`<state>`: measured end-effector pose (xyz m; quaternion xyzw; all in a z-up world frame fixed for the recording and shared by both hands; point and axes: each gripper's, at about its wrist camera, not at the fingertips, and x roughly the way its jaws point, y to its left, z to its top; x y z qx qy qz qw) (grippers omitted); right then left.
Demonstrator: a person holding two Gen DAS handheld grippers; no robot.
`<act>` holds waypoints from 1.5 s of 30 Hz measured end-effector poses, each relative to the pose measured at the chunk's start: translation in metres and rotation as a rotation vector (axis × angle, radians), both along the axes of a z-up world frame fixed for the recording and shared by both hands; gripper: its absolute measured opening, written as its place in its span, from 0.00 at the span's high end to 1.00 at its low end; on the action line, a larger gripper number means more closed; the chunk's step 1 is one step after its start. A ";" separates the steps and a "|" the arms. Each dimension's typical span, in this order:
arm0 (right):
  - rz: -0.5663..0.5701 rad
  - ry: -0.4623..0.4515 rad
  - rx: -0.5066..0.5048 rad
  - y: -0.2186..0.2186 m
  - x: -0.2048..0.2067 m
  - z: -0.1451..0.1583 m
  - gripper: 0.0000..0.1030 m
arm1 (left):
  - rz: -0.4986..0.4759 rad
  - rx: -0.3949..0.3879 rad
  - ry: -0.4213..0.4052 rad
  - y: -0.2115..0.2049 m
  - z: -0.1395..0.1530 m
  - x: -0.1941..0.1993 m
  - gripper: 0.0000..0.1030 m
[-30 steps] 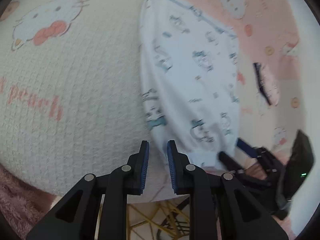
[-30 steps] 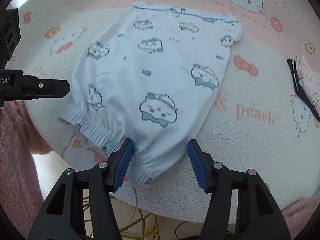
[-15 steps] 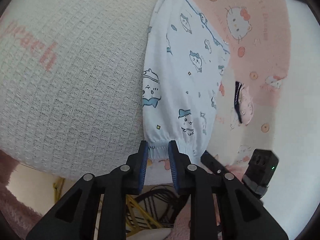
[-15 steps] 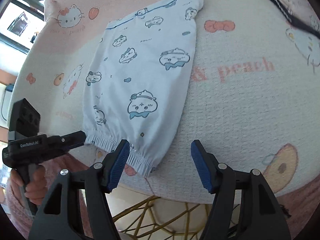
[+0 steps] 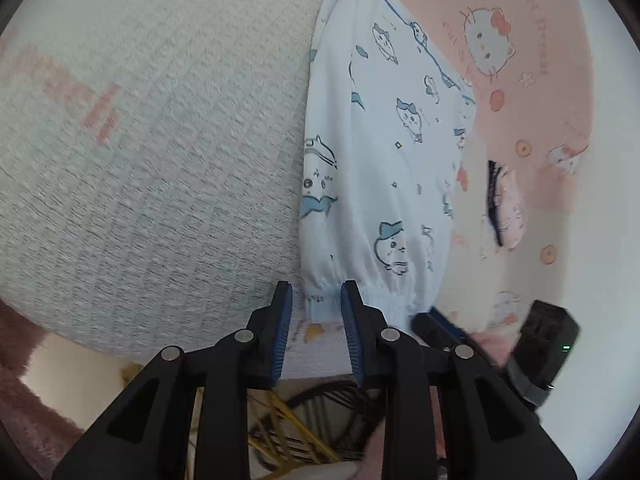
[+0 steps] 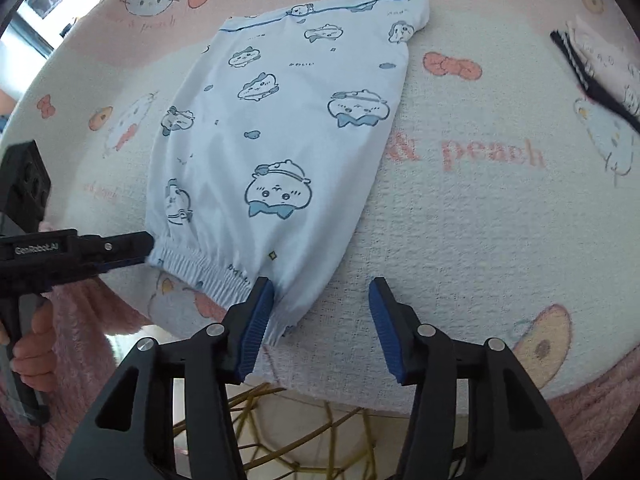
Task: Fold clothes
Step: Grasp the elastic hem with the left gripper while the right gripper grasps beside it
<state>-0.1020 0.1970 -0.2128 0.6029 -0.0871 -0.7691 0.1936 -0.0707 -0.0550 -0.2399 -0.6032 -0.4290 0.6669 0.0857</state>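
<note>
Both grippers have descended to the pale-blue shorts' [image 6: 276, 152] elastic waistband [image 6: 208, 268]: left gripper [image 5: 316, 304] opening, right gripper [image 6: 320, 300] closing, neither pressing cloth yet; grasping for the fold seems next.

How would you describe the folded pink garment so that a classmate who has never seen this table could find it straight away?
Start at the round table covered by a pink and white cartoon cat cloth. The big pale blue garment lies in the middle; look away from it to the far right edge. There sits the pink garment, small, folded, with a dark striped trim.

shorts [image 6: 276, 148] flat on tablecloth [image 6: 460, 216], folded garment [image 6: 600, 68] right
</note>
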 end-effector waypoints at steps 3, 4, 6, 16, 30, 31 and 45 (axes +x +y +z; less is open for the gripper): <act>-0.049 -0.049 -0.129 0.011 -0.006 -0.004 0.49 | 0.009 0.042 -0.007 -0.002 -0.006 0.000 0.73; -0.051 -0.053 -0.152 0.012 -0.006 -0.005 0.54 | -0.008 0.018 0.001 0.003 -0.003 -0.002 0.73; -0.032 -0.056 -0.165 0.009 -0.006 -0.008 0.66 | -0.037 -0.023 0.020 0.012 0.001 -0.006 0.73; 0.058 0.052 -0.077 -0.006 0.017 0.022 0.89 | -0.115 -0.223 0.083 0.033 0.039 -0.001 0.84; 0.054 -0.101 -0.073 0.000 0.020 -0.011 0.58 | -0.146 -0.162 0.010 0.031 0.013 0.003 0.81; 0.066 -0.091 -0.075 -0.001 0.021 -0.011 0.70 | -0.141 -0.171 0.015 0.034 0.015 0.004 0.83; 0.073 -0.056 -0.158 -0.001 0.047 0.023 0.91 | -0.087 -0.057 0.012 0.018 0.039 0.036 0.84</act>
